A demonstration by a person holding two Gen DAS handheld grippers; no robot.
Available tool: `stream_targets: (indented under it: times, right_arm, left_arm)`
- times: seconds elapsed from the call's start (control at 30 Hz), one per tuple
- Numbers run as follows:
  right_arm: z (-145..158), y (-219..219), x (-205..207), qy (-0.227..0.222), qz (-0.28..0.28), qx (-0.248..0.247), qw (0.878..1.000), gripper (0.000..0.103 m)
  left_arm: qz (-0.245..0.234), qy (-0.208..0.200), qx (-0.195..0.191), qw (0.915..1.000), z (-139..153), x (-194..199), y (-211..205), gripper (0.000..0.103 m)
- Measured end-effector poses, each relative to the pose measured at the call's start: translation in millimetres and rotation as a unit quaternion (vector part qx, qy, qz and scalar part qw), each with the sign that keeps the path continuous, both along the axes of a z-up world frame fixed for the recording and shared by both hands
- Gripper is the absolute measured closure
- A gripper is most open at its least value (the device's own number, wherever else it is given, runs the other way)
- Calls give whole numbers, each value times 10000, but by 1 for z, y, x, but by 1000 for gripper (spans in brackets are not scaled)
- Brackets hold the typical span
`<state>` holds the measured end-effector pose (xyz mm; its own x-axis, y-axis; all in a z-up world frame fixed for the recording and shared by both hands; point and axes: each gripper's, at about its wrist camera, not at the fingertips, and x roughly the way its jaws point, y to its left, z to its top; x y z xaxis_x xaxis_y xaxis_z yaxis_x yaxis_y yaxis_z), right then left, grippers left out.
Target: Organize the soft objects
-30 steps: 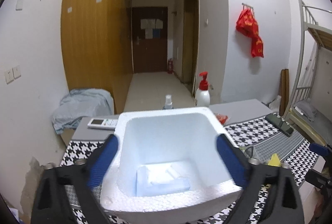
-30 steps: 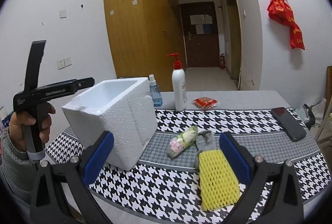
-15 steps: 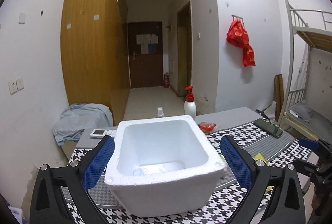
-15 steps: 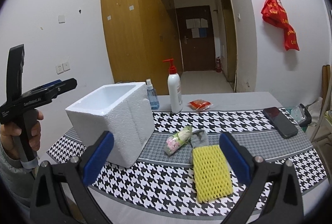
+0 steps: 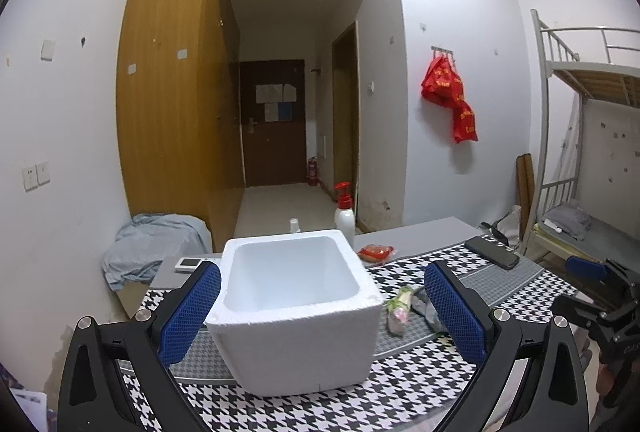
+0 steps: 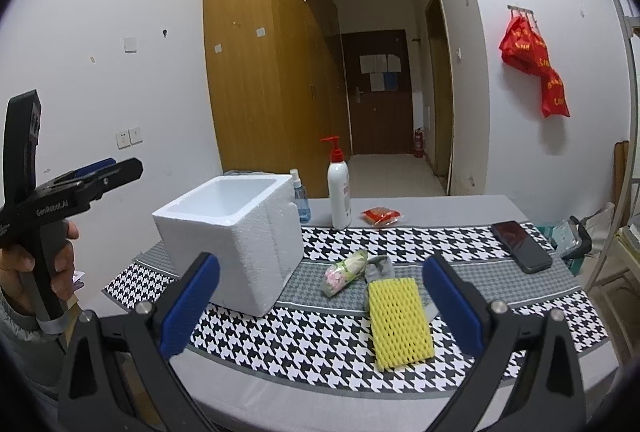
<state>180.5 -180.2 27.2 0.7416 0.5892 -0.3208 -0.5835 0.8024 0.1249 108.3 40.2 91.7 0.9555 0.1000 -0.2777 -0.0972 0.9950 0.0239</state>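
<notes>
The right tongs [image 6: 320,300] are wide open and hold nothing. They hang low over the near edge of the bench [image 6: 320,388], and I think that is so they can reach the soft things lying just ahead.

The yellow foam net [image 6: 400,324] lies flat on the checked cloth [image 6: 280,336], closest to the right tongs. A gray sock [image 6: 378,268] peeks out from behind it, touching it. Just beside the sock lies a small soft packet [image 6: 344,272] with pink and green on it. These three are still out on the bench, so they look like the things left to tidy.

The left tongs [image 5: 322,306] are wide open too, and empty. They point at the white foam box [image 5: 296,316], which sits on the left side of the cloth with its top open. The box looks like the place where soft things go. From here I cannot see its floor, so I cannot tell what is in it.

Farther back stand a pump bottle [image 6: 339,192] and a small spray bottle [image 6: 301,200]. A red snack packet [image 6: 380,215] and a phone [image 6: 520,240] lie there too, well apart from the soft things. They are hard or not part of the job, I think.
</notes>
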Motion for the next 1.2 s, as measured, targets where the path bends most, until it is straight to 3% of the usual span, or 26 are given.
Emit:
stream_targets:
  times: [0.43, 0.87, 1.2]
  right_arm:
    - [7, -16, -32, -279, -204, -21, 9994, 0]
    - [-8, -23, -41, -374, -543, -172, 9977, 0]
    - [-28, -28, -32, -171, -660, -238, 9974, 0]
  left_arm:
    - [-345, -111, -63, 9993, -9, -24, -23, 1]
    - [-436, -334, -154, 9984, -34, -34, -44, 1]
    - [-580, -385, -189, 9974, -58, -34, -52, 1]
